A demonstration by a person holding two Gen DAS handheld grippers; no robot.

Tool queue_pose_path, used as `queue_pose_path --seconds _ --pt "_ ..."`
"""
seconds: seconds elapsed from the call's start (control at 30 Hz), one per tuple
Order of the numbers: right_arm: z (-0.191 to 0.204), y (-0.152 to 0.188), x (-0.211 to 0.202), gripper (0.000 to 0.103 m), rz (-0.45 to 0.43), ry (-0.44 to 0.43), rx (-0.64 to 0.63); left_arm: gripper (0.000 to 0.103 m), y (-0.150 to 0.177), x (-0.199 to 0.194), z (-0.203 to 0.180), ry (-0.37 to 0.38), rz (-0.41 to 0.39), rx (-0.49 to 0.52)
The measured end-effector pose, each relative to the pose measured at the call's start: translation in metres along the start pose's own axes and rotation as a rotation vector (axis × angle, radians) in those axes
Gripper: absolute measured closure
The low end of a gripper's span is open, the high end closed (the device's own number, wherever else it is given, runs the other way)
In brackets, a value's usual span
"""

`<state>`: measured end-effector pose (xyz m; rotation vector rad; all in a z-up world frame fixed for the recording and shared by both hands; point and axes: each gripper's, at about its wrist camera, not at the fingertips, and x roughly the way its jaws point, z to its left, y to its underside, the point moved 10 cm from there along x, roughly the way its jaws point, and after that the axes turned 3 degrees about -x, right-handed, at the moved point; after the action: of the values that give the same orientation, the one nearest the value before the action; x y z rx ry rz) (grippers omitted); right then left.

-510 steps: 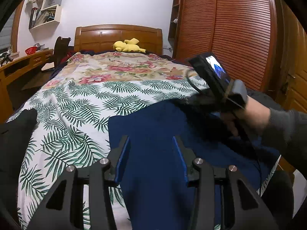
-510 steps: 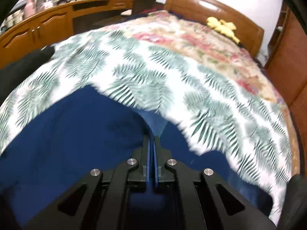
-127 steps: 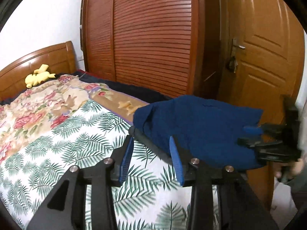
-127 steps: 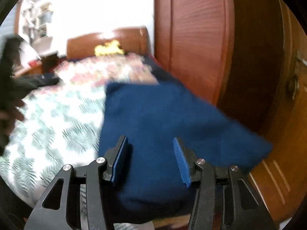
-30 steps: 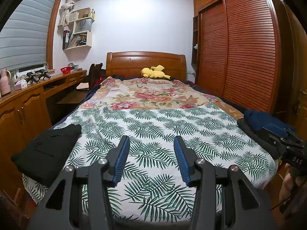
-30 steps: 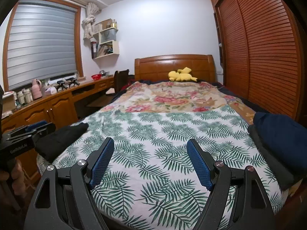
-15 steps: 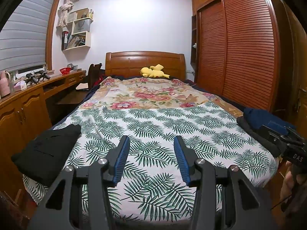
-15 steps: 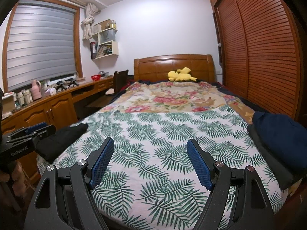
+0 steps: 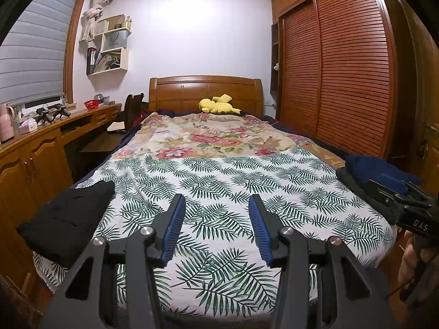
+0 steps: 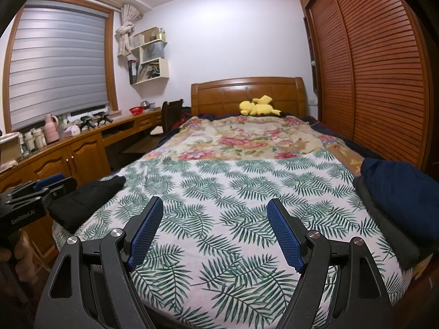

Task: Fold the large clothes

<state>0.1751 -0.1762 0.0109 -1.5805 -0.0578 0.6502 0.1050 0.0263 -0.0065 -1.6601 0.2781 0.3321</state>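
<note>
With both tools held back from the foot of the bed, the left gripper [image 9: 216, 211] stood with its blue-padded jaws apart and nothing between them, and the right gripper [image 10: 215, 219] likewise gaped wide and empty. Beyond the fingertips lay the bare white fern-print bedspread [image 9: 219, 181]. The folded black garment [image 9: 68, 219] sat at the bed's near left corner, hanging partly over the edge, its long axis running roughly toward the headboard. It lay down and to the left of the left gripper, which was clearly the nearer tool; in the right wrist view that gripper appeared just beside the black cloth [image 10: 85, 200]. At the opposite, right edge rested the folded navy-blue garment [image 10: 400, 189] atop a dark grey folded piece [image 10: 384, 219], apparently finished. Judged next: the black garment, reached first by the left.
</note>
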Motion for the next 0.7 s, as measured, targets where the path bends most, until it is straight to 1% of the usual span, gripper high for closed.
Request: queue_pose_path --seconds 0.7 --pt "-0.0019 0.0004 0.0003 0.023 0.001 0.001 0.004 0.056 -0.0037 -0.0067 -0.0044 0.007 -0.007 0.006"
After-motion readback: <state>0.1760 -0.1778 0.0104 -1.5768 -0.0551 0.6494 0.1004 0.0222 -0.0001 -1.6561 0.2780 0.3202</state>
